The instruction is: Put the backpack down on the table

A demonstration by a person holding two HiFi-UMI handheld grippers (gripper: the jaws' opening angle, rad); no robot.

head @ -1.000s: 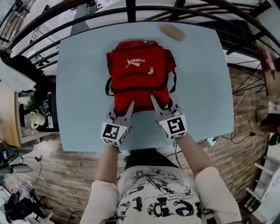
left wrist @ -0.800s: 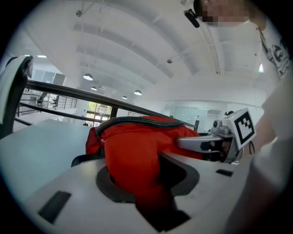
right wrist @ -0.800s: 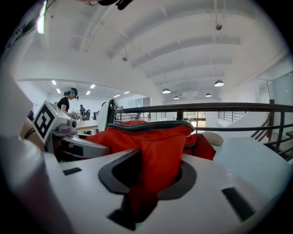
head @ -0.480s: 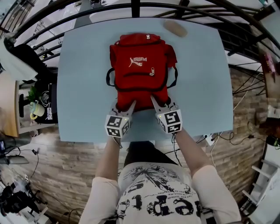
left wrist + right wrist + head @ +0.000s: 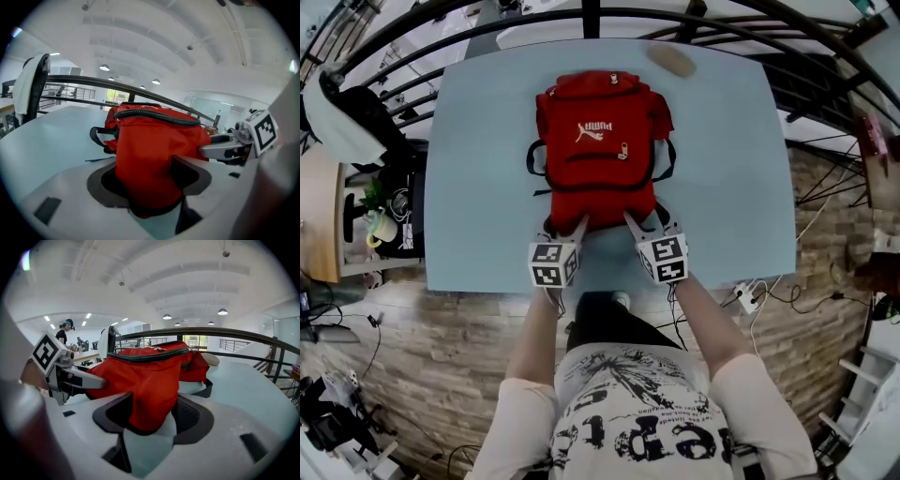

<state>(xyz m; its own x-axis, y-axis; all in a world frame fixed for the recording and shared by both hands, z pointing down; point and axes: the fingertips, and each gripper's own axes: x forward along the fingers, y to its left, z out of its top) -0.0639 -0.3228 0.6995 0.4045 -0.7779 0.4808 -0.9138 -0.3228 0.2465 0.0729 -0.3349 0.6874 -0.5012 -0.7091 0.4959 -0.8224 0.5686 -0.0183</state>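
Observation:
The red backpack (image 5: 598, 150) lies flat on the pale blue table (image 5: 722, 169), logo side up, its near end at my grippers. My left gripper (image 5: 564, 228) has the bag's near left corner between its jaws, which are opening. In the left gripper view the red fabric (image 5: 154, 150) bulges between the spread jaws of that gripper (image 5: 147, 178). My right gripper (image 5: 649, 221) stands at the near right corner, its jaws opening too. The right gripper view shows fabric (image 5: 150, 376) loose between the wide jaws of this gripper (image 5: 150, 416), with a gap at the right pad.
A tan oval object (image 5: 672, 61) lies on the table's far side, beyond the bag. A chair draped in white cloth (image 5: 347, 122) stands off the left edge. A black railing curves behind the table. The near table edge runs just under my grippers.
Both grippers sank toward the table with the bag's near end. Their jaws have spread much wider, and the bag now rests flat.

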